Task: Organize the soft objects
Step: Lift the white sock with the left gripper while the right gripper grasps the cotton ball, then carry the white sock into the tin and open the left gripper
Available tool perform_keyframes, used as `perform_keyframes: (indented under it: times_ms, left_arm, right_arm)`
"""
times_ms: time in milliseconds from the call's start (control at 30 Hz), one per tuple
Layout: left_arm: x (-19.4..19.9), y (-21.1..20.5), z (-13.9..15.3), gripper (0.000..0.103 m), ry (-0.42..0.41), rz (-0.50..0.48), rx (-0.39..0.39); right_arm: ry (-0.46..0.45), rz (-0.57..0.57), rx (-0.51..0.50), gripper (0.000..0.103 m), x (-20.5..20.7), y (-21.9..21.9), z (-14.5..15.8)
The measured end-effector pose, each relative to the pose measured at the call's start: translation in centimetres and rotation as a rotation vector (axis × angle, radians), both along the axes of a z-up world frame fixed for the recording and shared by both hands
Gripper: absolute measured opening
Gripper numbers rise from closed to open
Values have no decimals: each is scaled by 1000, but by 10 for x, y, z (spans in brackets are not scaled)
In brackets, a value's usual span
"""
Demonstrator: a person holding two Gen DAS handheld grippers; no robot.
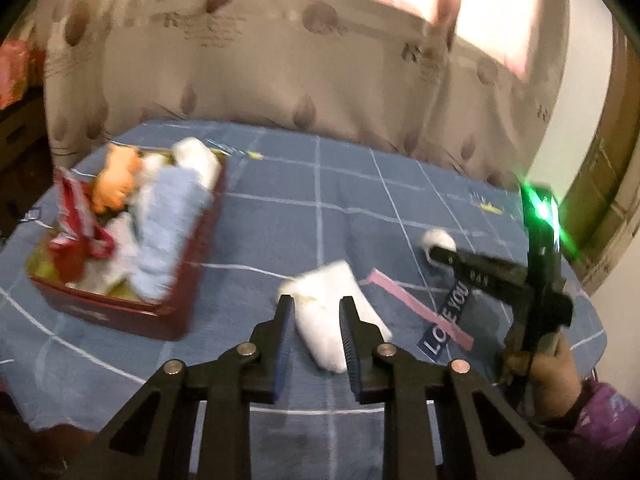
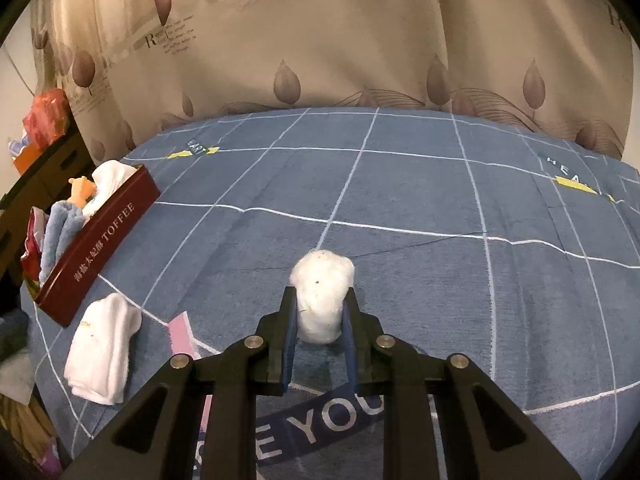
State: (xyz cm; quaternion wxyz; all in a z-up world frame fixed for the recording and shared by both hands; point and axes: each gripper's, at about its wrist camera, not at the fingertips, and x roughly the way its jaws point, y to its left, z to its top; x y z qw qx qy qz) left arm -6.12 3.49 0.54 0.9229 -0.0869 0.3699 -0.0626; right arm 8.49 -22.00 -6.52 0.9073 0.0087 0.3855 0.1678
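A dark red toffee tin (image 1: 120, 312) (image 2: 100, 236) on the blue bedspread holds a blue towel (image 1: 168, 216), an orange plush toy (image 1: 114, 180), white cloths and a red wrapper. A folded white cloth (image 1: 332, 308) (image 2: 102, 352) lies on the bed. My left gripper (image 1: 316, 308) hovers over it with fingers apart on either side. My right gripper (image 2: 320, 312) (image 1: 440, 254) is closed on a white cotton ball (image 2: 322, 292) (image 1: 438, 238), which bulges out above the fingertips.
A beige leaf-print curtain (image 2: 320, 60) hangs behind the bed. Cardboard boxes (image 2: 44, 168) with red items stand at the far left. A pink strip (image 1: 416, 308) and "LOVE YOU" lettering (image 1: 448, 316) mark the bedspread near the front edge.
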Motion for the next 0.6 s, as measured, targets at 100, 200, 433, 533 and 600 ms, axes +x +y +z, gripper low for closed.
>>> perform_keyframes:
  times_ms: [100,200,433,533,600]
  left_arm:
    - [-3,28,21,23,-27,63,40]
    - [-3,55,39,23,-31,107,70]
    - [6,31,19,48,123,-53,-59]
    - [20,9,0,54,194,-102,-91]
    - [32,0,-12,55,236,-121,-135]
  right_arm:
    - [2,-6,12,20,-2,0,0]
    - [-1,-9,21,21,-3,-2,1]
    - [17,-6,25,24,0,-3,-1]
    - [16,-3,34,24,0,-5,-1]
    - [17,2,40,24,1,-5,-1]
